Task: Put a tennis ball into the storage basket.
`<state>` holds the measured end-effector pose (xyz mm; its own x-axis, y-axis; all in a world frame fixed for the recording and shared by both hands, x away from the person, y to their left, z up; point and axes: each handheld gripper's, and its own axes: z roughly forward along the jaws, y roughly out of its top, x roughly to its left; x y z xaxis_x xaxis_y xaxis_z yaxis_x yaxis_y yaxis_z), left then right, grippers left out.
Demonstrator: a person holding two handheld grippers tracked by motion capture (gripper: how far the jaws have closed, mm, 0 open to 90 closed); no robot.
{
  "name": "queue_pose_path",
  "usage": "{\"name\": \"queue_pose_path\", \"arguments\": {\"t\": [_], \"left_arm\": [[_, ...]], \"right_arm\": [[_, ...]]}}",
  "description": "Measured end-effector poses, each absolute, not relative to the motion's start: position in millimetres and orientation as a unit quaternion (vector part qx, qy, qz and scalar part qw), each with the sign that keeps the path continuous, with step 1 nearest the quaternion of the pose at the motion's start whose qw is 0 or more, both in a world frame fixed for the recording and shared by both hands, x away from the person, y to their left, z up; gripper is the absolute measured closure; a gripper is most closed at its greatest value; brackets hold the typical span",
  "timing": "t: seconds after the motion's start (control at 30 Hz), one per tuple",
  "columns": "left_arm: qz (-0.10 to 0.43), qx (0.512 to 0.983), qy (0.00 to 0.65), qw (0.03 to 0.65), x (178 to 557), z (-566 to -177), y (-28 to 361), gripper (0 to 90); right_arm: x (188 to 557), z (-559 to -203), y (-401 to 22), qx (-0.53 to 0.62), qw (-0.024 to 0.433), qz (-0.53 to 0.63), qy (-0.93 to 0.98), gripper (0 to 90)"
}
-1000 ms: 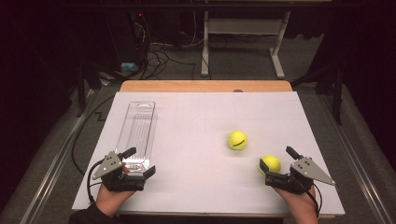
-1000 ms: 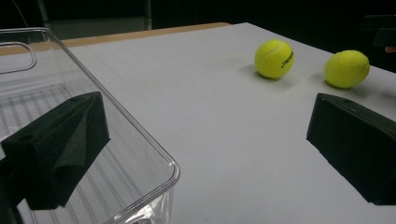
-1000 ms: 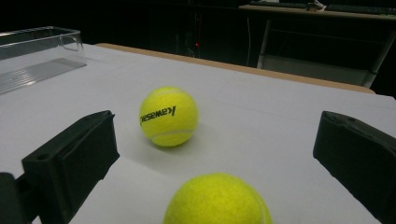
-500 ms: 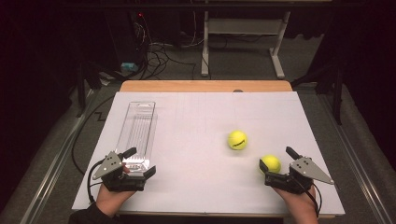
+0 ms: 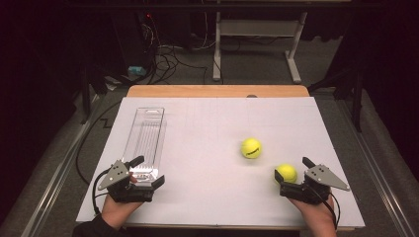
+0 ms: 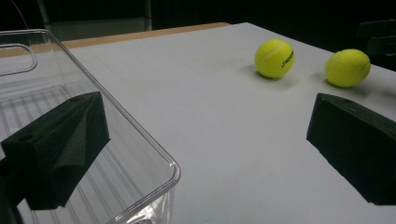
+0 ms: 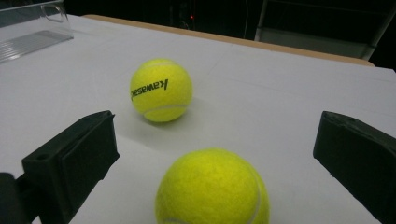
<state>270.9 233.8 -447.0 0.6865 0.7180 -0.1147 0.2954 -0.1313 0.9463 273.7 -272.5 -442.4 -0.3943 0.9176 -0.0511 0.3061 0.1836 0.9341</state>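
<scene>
- We hold the right gripper (image 5: 295, 175) spread wide around the near tennis ball (image 5: 286, 173) — jaws apart from it, at the table's near right.
- The second tennis ball (image 5: 251, 147) lies farther left.
- Our left gripper (image 5: 146, 170) straddles, jaws spread, the clear tray's (image 5: 146, 133) near right corner.

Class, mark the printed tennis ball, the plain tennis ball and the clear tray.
printed tennis ball (image 5: 251, 147), high view, centre of ball
plain tennis ball (image 5: 286, 173), high view, centre of ball
clear tray (image 5: 149, 112), high view, far rim
</scene>
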Motion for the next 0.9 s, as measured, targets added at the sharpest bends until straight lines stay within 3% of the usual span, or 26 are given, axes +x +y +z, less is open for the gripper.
{"name": "queue_pose_path", "arguments": {"t": [0.9], "left_arm": [[0.190, 0.728, 0.347, 0.560, 271, -447, 234, 0.1]], "right_arm": [[284, -457, -273, 0.481, 0.278, 0.402, 0.728, 0.0]]}}
